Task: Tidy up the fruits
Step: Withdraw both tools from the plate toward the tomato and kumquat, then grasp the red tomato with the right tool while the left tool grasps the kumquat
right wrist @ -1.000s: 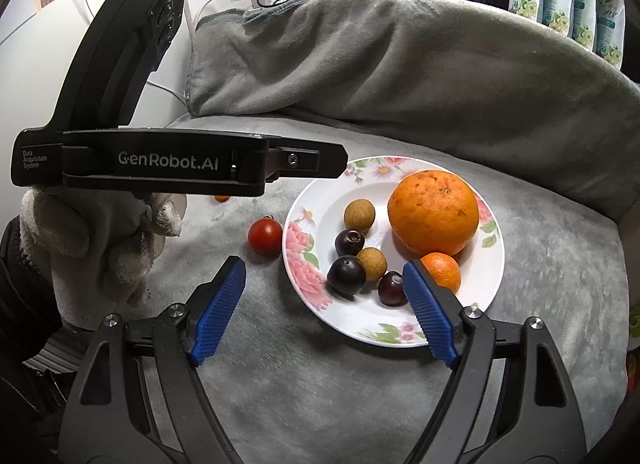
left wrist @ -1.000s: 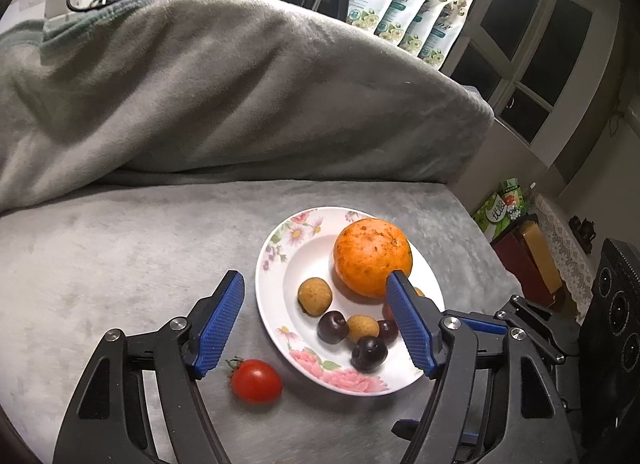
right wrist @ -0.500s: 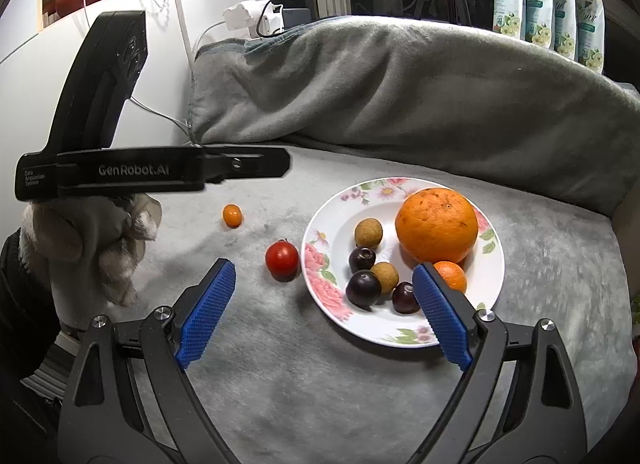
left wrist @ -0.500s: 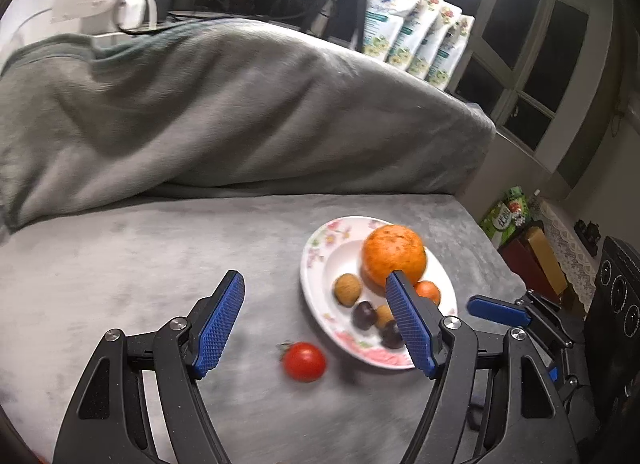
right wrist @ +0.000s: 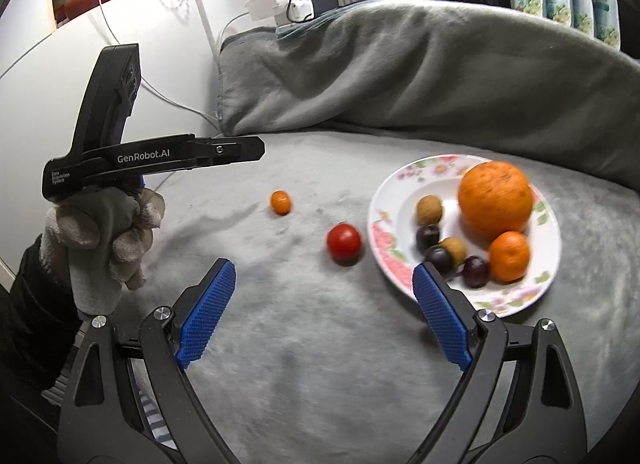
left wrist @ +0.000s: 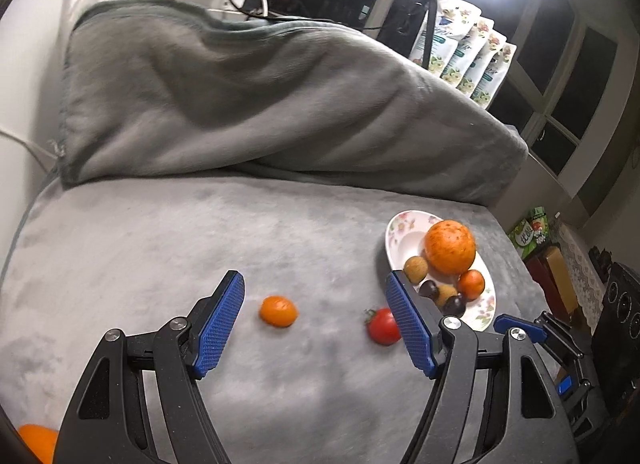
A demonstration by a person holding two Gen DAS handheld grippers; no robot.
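Note:
A floral plate on the grey cloth holds a big orange, a small mandarin, brown longans and dark round fruits. A red tomato lies on the cloth just left of the plate. Farther left lies a small orange fruit. My left gripper is open above the cloth, with the small orange fruit just beyond its fingertips and the tomato by its right finger. My right gripper is open and empty, just short of the tomato.
A heaped grey blanket walls off the back. A gloved hand holds the left gripper at the left of the right wrist view. Another orange thing shows at the lower left corner. The table edge drops off right of the plate.
The left gripper has swung left, so the plate slid right in its view and the small orange fruit appeared. The right gripper backed away a little and its jaws widened.

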